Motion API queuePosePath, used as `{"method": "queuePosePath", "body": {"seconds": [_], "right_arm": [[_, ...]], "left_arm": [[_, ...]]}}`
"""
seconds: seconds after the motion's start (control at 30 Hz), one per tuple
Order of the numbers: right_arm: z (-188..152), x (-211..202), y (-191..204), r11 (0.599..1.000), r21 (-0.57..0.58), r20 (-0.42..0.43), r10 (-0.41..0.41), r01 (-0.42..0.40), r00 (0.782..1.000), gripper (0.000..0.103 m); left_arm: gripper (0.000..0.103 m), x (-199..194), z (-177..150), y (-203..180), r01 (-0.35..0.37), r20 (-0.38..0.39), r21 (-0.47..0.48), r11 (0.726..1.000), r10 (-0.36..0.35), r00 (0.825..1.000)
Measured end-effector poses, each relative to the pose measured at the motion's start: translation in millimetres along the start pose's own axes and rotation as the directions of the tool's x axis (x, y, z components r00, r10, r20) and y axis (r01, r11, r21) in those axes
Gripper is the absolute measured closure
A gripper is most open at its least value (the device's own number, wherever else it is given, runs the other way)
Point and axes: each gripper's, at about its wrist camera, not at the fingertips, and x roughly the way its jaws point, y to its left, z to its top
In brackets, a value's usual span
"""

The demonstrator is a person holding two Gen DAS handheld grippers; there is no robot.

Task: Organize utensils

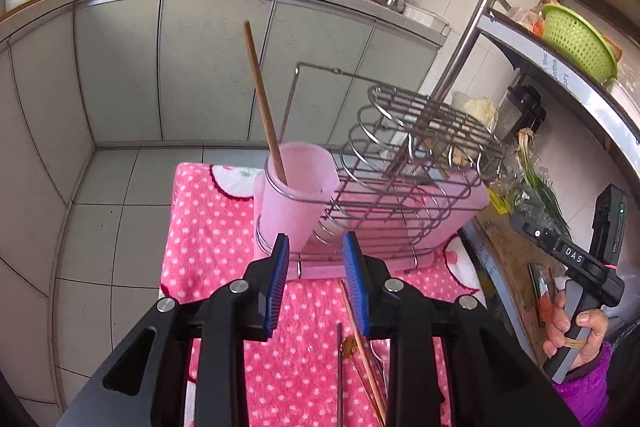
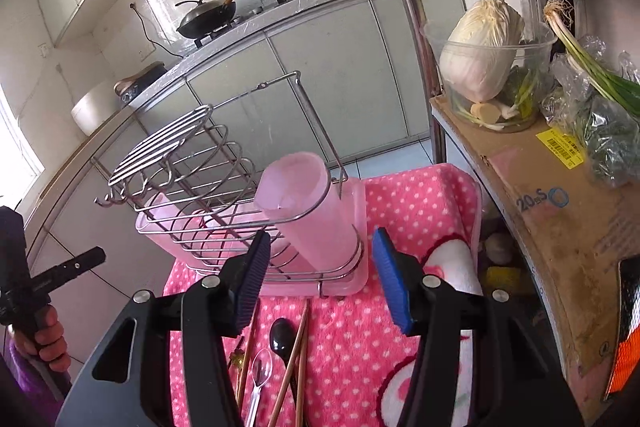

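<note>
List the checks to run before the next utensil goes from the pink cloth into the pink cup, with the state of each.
1. Left gripper free: ok, jaws open, nothing between them.
2. Right gripper free: ok, jaws open and empty.
3. Pink cup upright in the wire rack: ok, its mouth is open.
4. Room in the cup: cannot tell; left view shows one chopstick leaning inside, right view shows none.
5. Utensils within reach on the cloth: ok, chopsticks, black spoon and clear spoon lie below the right gripper.
6. Utensils separable: not ok, they overlap.
</note>
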Motion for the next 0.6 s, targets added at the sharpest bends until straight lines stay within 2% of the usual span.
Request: {"method": "queuePosePath", "body": {"seconds": [0.17,0.2,0.23,0.3,0.37,0.47,0.6], "right_arm": [[-29.2,-3.7,-1.8,0.999,0.031,-0.022,0.028,-0.027,0.999,0.050],[-34.1,-2.4,-2.5,0.999,0.033,-0.032,0.031,-0.029,0.999,0.051],[-38.5,-0.3,-3.4,0.999,0.038,-0.045,0.035,-0.033,0.998,0.053],[-44.3,4.7,-4.9,0.998,0.052,-0.073,0.045,-0.041,0.996,0.065],[-48.8,9.8,-4.6,0.997,0.057,-0.093,0.056,-0.051,0.994,0.070],[-56.5,15.6,-2.1,0.996,0.055,-0.113,0.069,-0.063,0.991,0.071],[-64.3,22.5,-3.4,0.994,0.062,-0.133,0.098,-0.090,0.986,0.071]], "left_arm": [[0.077,28.9,-35.9,-8.1,0.030,-0.122,0.023,0.999,-0.027,0.992],[0.081,36.9,-43.5,-8.7,0.030,-0.156,0.023,0.999,-0.027,0.987],[0.082,45.1,-50.2,-9.7,0.030,-0.190,0.021,0.999,-0.026,0.981],[0.094,61.4,-60.4,-11.2,0.038,-0.256,0.011,0.999,-0.034,0.966],[0.096,75.9,-66.3,-13.2,0.047,-0.306,0.003,0.999,-0.043,0.951],[0.097,97.8,-71.4,-18.5,0.034,-0.357,0.018,0.999,-0.026,0.934],[0.097,134.1,-75.8,-26.8,0.014,-0.442,0.045,0.999,0.008,0.897]]}}
